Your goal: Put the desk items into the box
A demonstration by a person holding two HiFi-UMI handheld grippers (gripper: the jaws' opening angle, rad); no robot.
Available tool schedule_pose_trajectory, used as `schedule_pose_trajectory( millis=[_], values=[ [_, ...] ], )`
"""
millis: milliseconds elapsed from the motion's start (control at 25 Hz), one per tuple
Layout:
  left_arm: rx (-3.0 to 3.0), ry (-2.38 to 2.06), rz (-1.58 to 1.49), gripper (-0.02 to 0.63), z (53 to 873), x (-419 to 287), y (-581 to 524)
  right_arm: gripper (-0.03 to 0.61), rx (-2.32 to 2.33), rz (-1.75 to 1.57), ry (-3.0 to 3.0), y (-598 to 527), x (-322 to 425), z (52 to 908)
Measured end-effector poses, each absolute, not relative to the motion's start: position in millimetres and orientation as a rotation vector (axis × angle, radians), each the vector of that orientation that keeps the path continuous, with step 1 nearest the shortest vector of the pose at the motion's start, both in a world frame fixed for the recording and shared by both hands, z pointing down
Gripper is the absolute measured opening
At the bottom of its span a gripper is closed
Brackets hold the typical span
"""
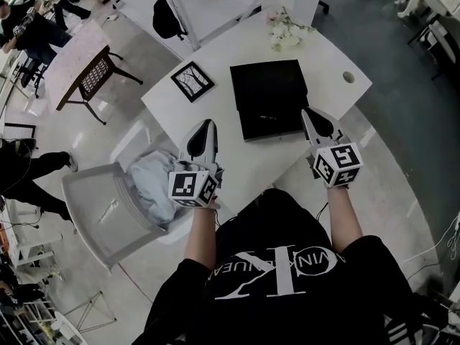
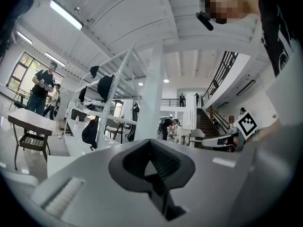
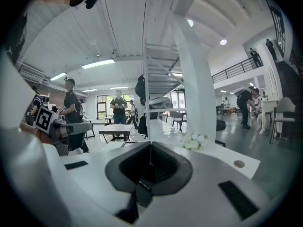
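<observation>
Two tools low over the near edge of the white counter (image 1: 248,160), marker cubes toward the camera. At lower centre-left of the head view, the left tool (image 1: 208,126), pointing up-frame, jaws pressed together with nothing between them. At centre-right, the right tool (image 1: 307,113), likewise closed up and empty, pointing up-frame and a little left, tip just beside the lower right corner of the black box (image 1: 267,92); touching or not, impossible to tell.

Black box at the middle of the frame: flat, low, matte, rectangular with crisp corners. Long axis up-frame to down-frame, top leaning slightly left. Faint seam across near its lower edge.

Left of the box and apart from it, a small square picture frame (image 1: 192,81), black border round a white print with dark branching lines, turned diamond-wise. Above the box, near the far edge, a bunch of white flowers (image 1: 284,33). Toward the right end of the counter, a round cable hole (image 1: 348,77).

Counter smooth and glossy, curved along the right and near edges. Bare surface between the two tools and all round the picture frame. Off the lower left edge, a grey-white chair (image 1: 93,207) with pale bluish cloth (image 1: 151,182) heaped on the seat, close beside the left tool.
</observation>
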State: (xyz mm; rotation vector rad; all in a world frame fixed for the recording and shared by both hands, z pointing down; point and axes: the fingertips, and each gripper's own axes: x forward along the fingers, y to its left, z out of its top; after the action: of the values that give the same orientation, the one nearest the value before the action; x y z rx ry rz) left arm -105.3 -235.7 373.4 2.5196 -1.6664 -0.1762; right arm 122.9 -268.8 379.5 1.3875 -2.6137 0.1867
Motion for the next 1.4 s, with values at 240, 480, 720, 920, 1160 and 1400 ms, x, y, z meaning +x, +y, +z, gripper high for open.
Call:
schedule_pose_trajectory(
  millis=[240,480,720,920,1160,1400],
  values=[
    [2.528,-1.669,-0.178,0.009,371.6,-105.8,-239.4,0.017,1.405,0.183,-2.620,-271.9,124.5,377.4],
    [2.532,-1.673,-0.172,0.009,368.8,-103.2,-244.4,0.017,1.413,0.188,-2.625,-275.9,128.6,376.1],
    [2.537,-1.666,-0.169,0.011,369.6,-99.2,-249.0,0.017,1.419,0.195,-2.624,-279.2,131.3,377.9],
    [2.536,-1.666,-0.163,0.009,371.0,-97.6,-251.7,0.017,1.417,0.196,-2.625,-282.1,132.8,379.9],
    [2.526,-1.673,-0.155,0.009,373.1,-97.4,-254.9,0.017,1.414,0.211,-2.624,-285.4,135.0,383.2],
    [2.528,-1.668,-0.145,0.011,374.2,-94.2,-255.6,0.017,1.402,0.233,-2.632,-288.8,132.1,387.3]
  ],
)
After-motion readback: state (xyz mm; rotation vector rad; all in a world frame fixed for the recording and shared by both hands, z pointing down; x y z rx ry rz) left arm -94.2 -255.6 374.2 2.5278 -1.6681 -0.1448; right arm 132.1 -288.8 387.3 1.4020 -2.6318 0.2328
